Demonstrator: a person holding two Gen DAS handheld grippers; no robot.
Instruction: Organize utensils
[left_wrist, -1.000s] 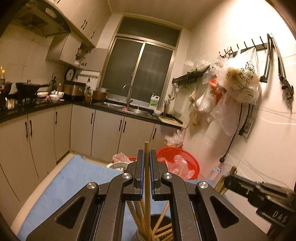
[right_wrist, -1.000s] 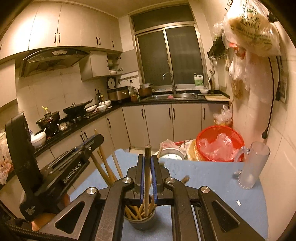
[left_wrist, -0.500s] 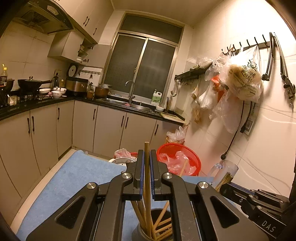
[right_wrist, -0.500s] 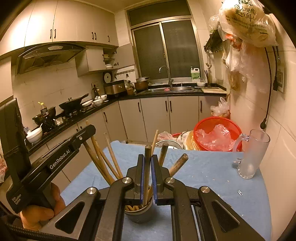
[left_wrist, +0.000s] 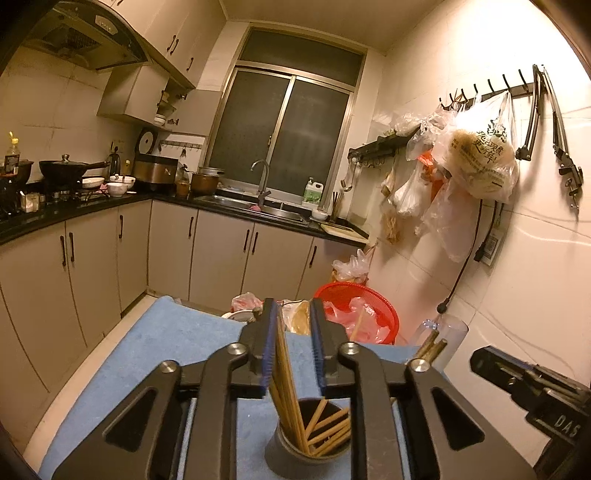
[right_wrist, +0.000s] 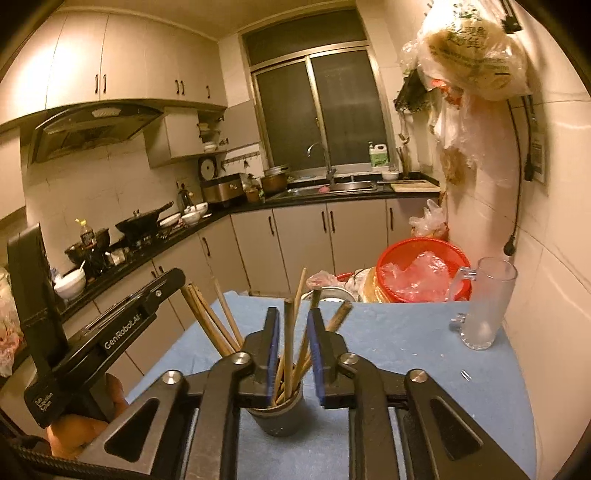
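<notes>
Chopsticks (right_wrist: 288, 343) in cup (right_wrist: 279, 417) on table (right_wrist: 399, 343), mug (right_wrist: 485, 304) at rt.

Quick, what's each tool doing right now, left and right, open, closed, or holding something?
Left tool: opening, chopsticks between the pads, standing in the holder.
Right tool: opening, one chopstick loose between its pads, in the holder.

chopstick cup (right_wrist: 279, 413) ahead, glass mug (right_wrist: 485, 308) right

Tan wooden chopsticks (right_wrist: 288, 339) in dark grey cup (right_wrist: 279, 419); plain blue cloth (right_wrist: 399, 339); red basket (right_wrist: 421, 269)
</notes>
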